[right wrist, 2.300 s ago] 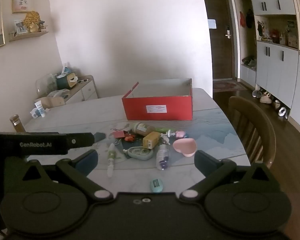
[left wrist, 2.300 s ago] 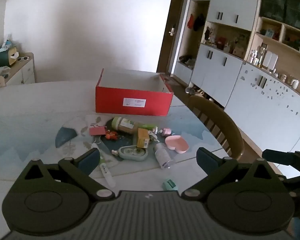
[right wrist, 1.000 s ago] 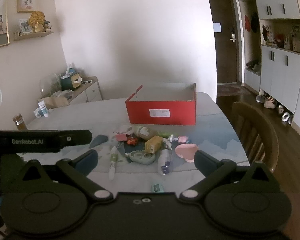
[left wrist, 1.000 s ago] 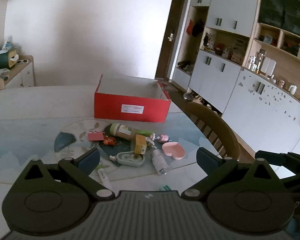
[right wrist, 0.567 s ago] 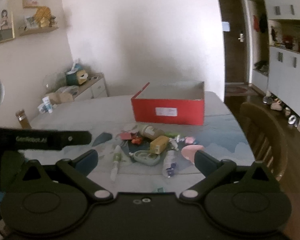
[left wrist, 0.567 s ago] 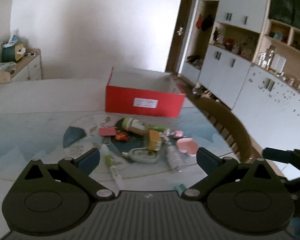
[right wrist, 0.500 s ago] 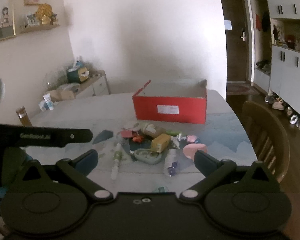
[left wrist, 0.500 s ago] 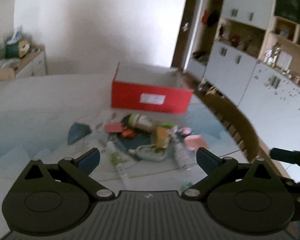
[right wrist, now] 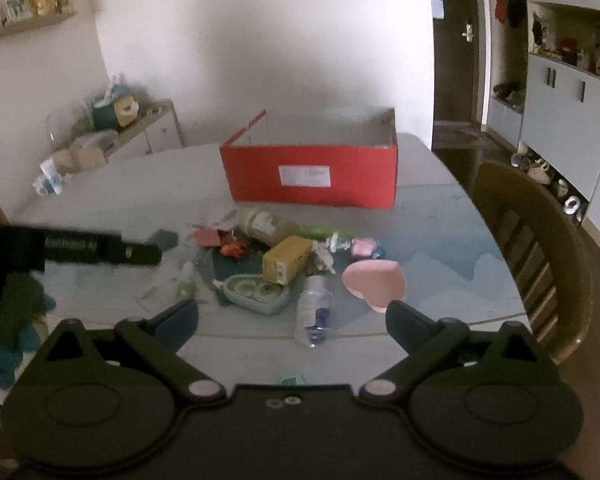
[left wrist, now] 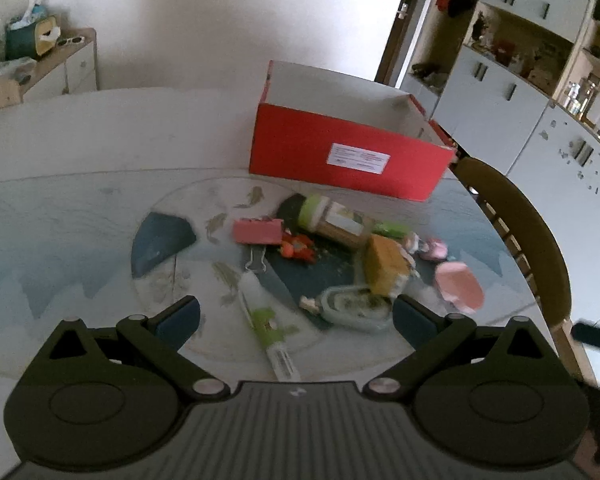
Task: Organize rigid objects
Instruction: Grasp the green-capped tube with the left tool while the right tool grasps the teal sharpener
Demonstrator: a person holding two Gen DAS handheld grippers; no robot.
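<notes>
Clutter pile [left wrist: 340,256] lies just before red box [left wrist: 352,160] (white label unreadable); wooden chair [right wrist: 540,256] right of box; left gripper [left wrist: 296,312], right gripper [right wrist: 292,316] both spread, empty.

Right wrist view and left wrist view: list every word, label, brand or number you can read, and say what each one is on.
None of the text is legible.
White label on the red box: print too blurred.
Lettering on the black bar of the left claw: smeared by motion, unreadable.
Green and white tube: barcode-like strip only, no readable digits.
Jar, yellow box and clear bottle labels: too small.
</notes>
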